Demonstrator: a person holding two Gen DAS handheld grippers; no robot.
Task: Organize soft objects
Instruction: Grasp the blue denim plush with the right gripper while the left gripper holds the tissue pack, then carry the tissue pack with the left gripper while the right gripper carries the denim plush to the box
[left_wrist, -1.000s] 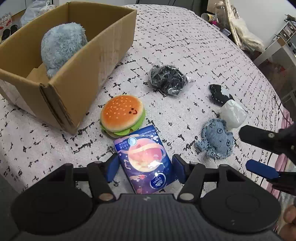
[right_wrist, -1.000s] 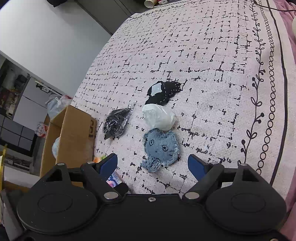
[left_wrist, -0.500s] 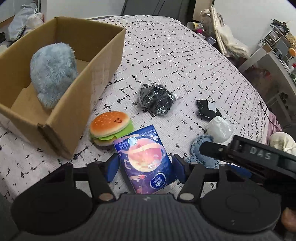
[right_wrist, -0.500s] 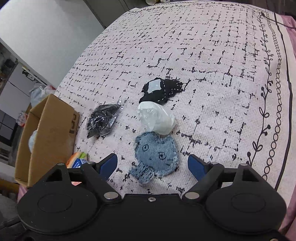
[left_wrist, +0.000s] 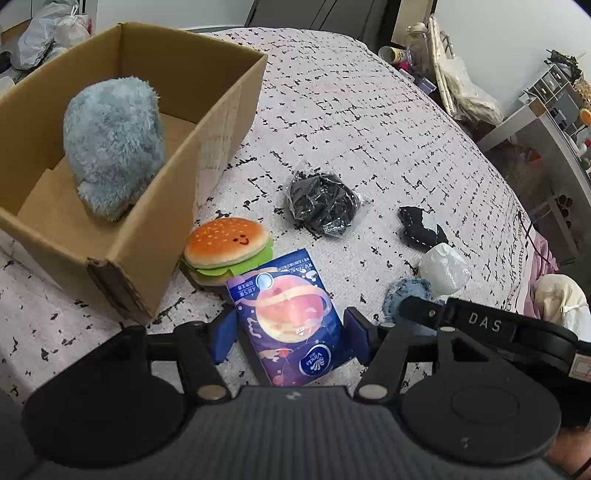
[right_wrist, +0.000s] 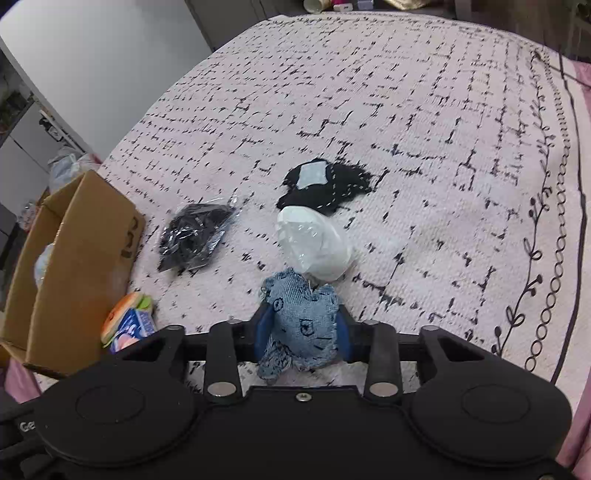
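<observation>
1. Left wrist view, far left: cardboard box (left_wrist: 207, 122) on the bed (left_wrist: 369, 122), holding one grey-blue plush (left_wrist: 110, 144). That is the only item stowed so far.
2. Just outside the box: burger plush (left_wrist: 227, 245), untouched.
3. Left gripper (left_wrist: 290, 334): fingers set against both sides of a blue tissue pack (left_wrist: 291, 317), gripping it (its top edge overlaps the burger).
4. Mid-bed, loose: black bagged bundle (left_wrist: 323, 208), black stitched piece (left_wrist: 419, 223), white wrapped item (left_wrist: 445, 267). All are still to be sorted.
5. Right gripper (right_wrist: 301, 330): fingers closing on the denim plush (right_wrist: 301, 321), which sits between them, pads pressing its sides. It is a frayed, faded blue cat-like shape with stitched eyes, visibly squashed.
6. Judgement: early stage, with two items in hand and most unboxed.
</observation>
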